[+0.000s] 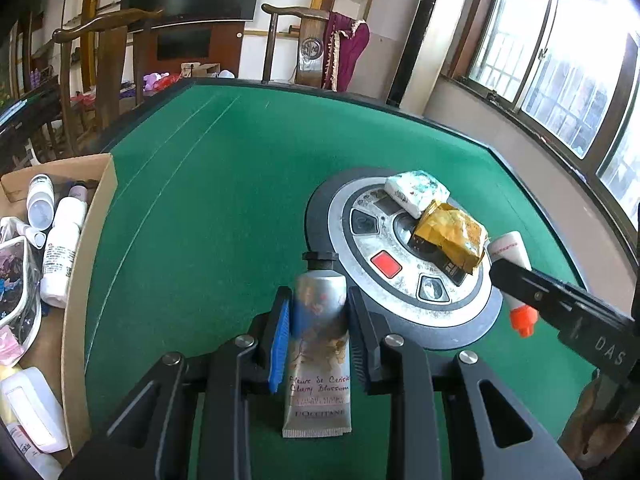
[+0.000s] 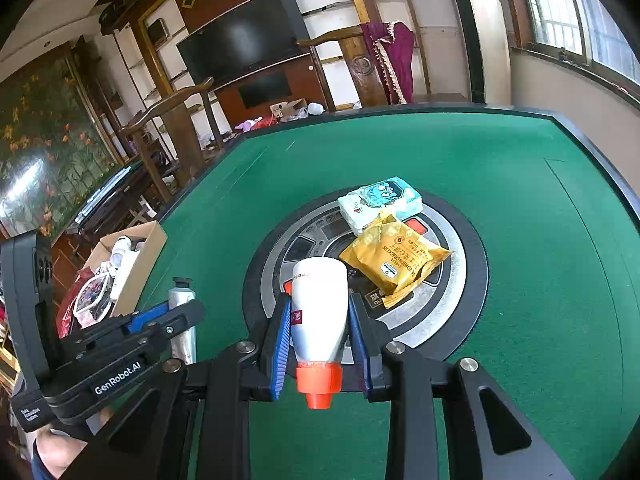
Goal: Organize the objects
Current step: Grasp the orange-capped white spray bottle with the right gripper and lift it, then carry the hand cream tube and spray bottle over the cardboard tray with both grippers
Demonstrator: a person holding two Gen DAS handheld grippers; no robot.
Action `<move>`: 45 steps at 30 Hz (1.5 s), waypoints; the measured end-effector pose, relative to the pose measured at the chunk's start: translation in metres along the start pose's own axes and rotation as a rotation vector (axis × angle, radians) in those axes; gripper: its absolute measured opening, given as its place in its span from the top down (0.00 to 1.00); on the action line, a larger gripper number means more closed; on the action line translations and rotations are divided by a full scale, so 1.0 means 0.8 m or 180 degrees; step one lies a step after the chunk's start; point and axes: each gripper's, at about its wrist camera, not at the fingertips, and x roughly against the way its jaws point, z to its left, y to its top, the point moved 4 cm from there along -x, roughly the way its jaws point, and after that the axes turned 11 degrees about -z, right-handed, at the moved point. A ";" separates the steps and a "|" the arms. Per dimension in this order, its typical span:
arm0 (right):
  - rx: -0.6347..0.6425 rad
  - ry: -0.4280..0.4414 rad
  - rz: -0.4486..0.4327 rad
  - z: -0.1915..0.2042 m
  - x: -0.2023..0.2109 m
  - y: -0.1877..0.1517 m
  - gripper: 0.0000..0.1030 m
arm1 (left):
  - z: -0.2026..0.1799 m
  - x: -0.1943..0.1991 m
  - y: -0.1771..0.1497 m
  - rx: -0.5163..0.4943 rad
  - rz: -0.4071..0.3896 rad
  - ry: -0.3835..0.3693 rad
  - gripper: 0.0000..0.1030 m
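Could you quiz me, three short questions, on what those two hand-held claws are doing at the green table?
1. True or false: the left gripper is shut on a silver hand cream tube.
2. Which way does the orange cap of the white bottle in the right gripper point: toward the camera or away?
3. Which lies nearer the cardboard box: yellow snack packet or tissue pack?

Key: 1 true; 2 toward the camera; 3 cannot tell.
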 end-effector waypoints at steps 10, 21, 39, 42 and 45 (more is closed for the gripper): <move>0.0042 0.0003 -0.0025 0.004 0.003 0.001 0.71 | -0.002 0.011 0.008 0.0030 -0.0180 -0.0019 0.75; 0.0071 0.0024 -0.0043 0.010 0.002 0.000 0.71 | -0.005 0.023 0.013 0.0007 -0.0270 -0.0037 0.75; 0.0158 0.0127 -0.0142 0.041 0.011 0.001 0.71 | 0.003 0.060 0.026 0.0123 -0.0605 -0.0037 0.75; 0.0235 0.0154 -0.0180 0.054 0.016 0.001 0.71 | 0.005 0.077 0.029 0.0143 -0.0726 -0.0011 0.75; 0.0292 0.0186 -0.0224 0.067 0.023 0.001 0.71 | 0.008 0.098 0.028 0.0135 -0.0842 0.0060 0.75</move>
